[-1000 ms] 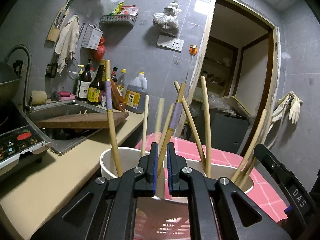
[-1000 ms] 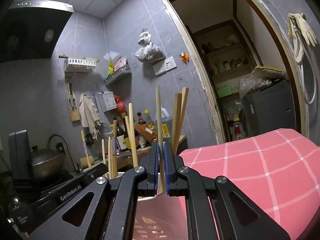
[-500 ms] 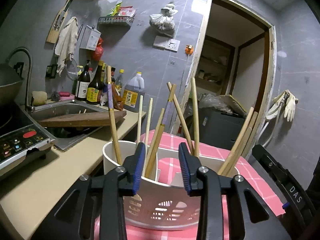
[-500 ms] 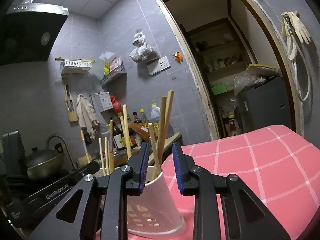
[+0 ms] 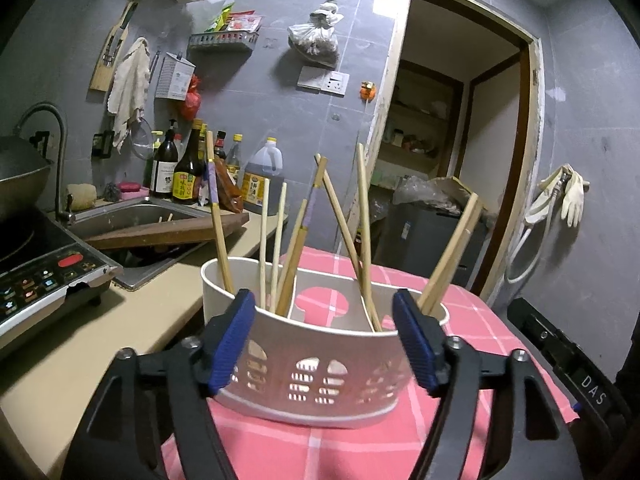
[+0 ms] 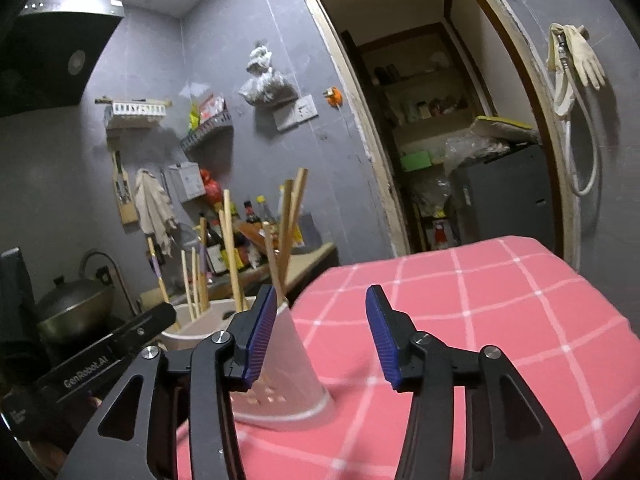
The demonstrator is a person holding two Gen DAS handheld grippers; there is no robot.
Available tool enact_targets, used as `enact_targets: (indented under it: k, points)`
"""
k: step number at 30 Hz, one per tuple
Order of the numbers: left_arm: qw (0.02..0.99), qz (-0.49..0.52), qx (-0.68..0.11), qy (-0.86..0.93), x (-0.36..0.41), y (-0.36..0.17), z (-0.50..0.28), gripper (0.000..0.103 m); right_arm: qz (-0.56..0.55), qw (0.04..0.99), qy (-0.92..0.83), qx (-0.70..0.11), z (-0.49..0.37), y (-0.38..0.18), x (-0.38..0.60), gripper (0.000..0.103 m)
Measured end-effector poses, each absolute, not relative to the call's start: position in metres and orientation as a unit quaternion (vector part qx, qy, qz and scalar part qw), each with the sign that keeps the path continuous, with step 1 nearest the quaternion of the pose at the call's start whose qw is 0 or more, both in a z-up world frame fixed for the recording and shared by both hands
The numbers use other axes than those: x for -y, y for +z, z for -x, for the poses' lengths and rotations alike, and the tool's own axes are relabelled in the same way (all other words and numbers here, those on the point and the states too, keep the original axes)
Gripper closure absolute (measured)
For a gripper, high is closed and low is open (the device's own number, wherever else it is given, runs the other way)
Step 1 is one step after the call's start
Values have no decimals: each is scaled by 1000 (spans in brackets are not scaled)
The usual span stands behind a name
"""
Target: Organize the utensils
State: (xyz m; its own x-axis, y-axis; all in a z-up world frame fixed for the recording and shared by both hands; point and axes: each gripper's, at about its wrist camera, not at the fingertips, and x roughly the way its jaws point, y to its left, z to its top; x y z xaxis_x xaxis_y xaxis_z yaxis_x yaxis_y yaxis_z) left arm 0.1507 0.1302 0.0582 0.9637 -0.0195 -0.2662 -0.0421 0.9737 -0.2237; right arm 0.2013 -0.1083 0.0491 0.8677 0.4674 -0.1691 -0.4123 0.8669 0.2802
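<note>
A white plastic utensil holder [image 5: 312,364] stands on a pink checked tablecloth [image 5: 480,320]. Several wooden chopsticks [image 5: 362,236] stand upright in its compartments, two with purple bands. My left gripper [image 5: 324,344] is open and empty, just in front of the holder, its blue pads wide apart. In the right wrist view the holder [image 6: 288,376] is at lower left with chopsticks [image 6: 290,232] sticking up. My right gripper [image 6: 318,340] is open and empty, to the holder's right, above the cloth [image 6: 500,320].
A beige counter [image 5: 80,344] lies to the left with an induction cooker [image 5: 36,272], a sink [image 5: 132,216] with a wooden board across it, and sauce bottles [image 5: 184,172]. An open doorway [image 5: 456,152] is behind. The other gripper's body [image 5: 568,364] is at right.
Both grippers were shut on chopsticks standing in the holder; both have opened wide, let go and drawn back. The chopsticks stay in the holder.
</note>
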Motion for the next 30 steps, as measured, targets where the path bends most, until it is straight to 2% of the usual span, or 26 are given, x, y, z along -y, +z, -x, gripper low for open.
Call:
enact_targets:
  k: [4, 8, 15, 19, 23, 30]
  points:
    - [984, 104, -142, 2, -122, 57, -143, 27, -112, 962, 217, -123, -190, 51, 123, 46]
    - [985, 94, -145, -6, -112, 56, -135, 21, -105, 964, 209, -130, -176, 53, 139, 29]
    - [984, 80, -158, -12, -95, 55, -120, 18, -104, 963, 199, -148, -147, 56, 173, 19]
    - [984, 78, -160, -13, -88, 55, -109, 11, -98, 966, 190, -146, -129, 60, 190, 10]
    - [984, 74, -158, -15, -82, 56, -96, 10, -82, 969, 181, -146, -111, 64, 202, 0]
    - [985, 66, -156, -15, -74, 56, -72, 5, -64, 974, 165, -139, -81, 65, 212, 0]
